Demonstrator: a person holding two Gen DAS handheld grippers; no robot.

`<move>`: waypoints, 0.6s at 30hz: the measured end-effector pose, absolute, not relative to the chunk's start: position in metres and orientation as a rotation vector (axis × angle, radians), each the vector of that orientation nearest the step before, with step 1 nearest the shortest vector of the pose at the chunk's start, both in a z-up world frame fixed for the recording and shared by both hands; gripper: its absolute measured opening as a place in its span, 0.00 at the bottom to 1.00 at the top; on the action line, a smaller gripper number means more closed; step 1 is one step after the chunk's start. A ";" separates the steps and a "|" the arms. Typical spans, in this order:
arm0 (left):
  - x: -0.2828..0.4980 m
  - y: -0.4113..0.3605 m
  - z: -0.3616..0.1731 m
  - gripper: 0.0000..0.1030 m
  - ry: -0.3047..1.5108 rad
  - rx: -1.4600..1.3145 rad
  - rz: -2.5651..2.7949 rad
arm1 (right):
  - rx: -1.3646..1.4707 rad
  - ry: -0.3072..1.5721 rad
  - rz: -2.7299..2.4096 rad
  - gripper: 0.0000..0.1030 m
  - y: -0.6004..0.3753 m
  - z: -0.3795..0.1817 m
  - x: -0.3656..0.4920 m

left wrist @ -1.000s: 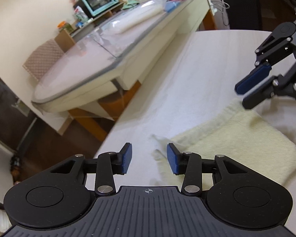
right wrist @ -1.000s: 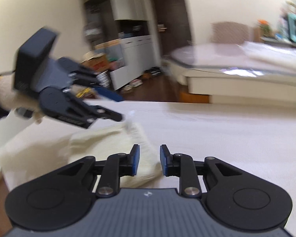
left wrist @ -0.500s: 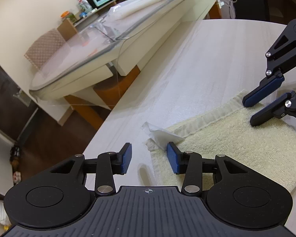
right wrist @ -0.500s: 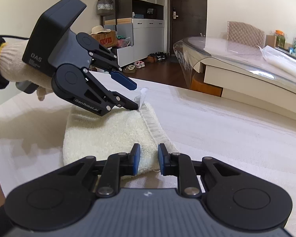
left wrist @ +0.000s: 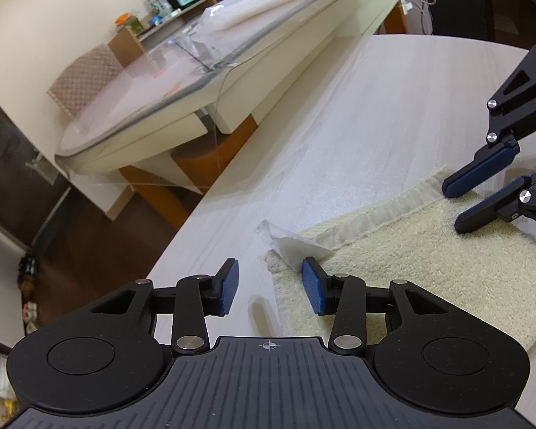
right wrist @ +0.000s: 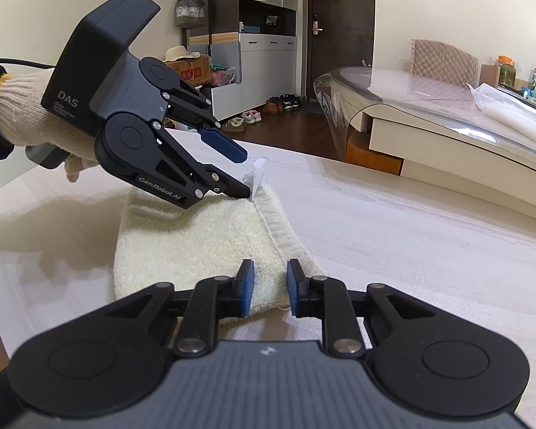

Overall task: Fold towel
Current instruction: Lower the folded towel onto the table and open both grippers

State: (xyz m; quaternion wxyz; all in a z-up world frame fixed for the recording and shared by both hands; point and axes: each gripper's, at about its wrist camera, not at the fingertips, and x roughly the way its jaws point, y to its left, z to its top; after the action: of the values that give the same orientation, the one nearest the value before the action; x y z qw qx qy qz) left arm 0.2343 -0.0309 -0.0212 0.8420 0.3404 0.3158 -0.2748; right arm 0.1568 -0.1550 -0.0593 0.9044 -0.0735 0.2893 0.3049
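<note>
Clearly both hands are lining up on the same hemmed end of the towel (right wrist: 196,239), which lies folded flat near the table's (left wrist: 375,114) edge. The left gripper (left wrist: 268,291) tilts down over the corner where a white care tag (left wrist: 293,245) sticks up, jaws parted, nothing pinched; one finger (right wrist: 228,191) touches the pile beside the tag. The right gripper (right wrist: 269,291) straddles the other hem corner, jaws narrowly apart with cloth between them, apparently not yet clamped. Both seem placed to lift this end together. Its long axis runs away from the hem, toward the gloved hand (right wrist: 28,107).
</note>
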 end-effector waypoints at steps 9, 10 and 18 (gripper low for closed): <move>0.211 -0.008 -0.001 0.51 0.641 0.557 -0.487 | -0.143 0.573 0.638 0.28 -0.159 -0.056 0.155; 0.204 -0.002 0.003 0.51 0.638 0.537 -0.474 | -0.126 0.559 0.636 0.29 -0.163 -0.052 0.154; 0.154 0.039 0.007 0.50 0.688 0.300 -0.373 | -0.210 0.532 0.591 0.31 -0.173 -0.042 0.171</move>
State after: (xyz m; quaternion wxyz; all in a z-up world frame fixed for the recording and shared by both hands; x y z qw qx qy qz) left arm 0.1541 0.0394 0.0068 0.9135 0.1455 0.3340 -0.1813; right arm 0.1714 -0.1726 -0.0416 0.9165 -0.1022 0.2586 0.2875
